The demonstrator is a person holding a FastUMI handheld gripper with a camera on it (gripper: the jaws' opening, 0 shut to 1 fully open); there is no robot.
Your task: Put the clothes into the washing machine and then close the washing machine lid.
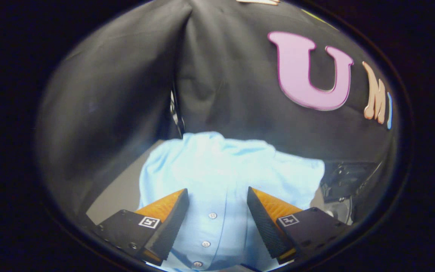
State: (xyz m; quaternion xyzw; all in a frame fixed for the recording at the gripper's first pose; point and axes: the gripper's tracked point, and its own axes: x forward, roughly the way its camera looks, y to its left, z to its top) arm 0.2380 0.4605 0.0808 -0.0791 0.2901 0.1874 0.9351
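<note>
A light blue button-up shirt [225, 170] lies bunched on a grey surface [119, 192], against the black cloth wall. My gripper [217, 190] stands open right over it. The shirt's button strip [210, 226] with three small buttons runs between the two fingers. The fingertips [176, 206] reach over the shirt's middle and the cloth spreads out beyond them. I cannot tell whether the fingers touch the fabric.
A dark piece of equipment with metal parts [342, 181] sits just right of the shirt, beyond the right finger. The black cloth wall [221, 75] rises close behind the shirt, with a fold and a gap at its corner [176, 109].
</note>
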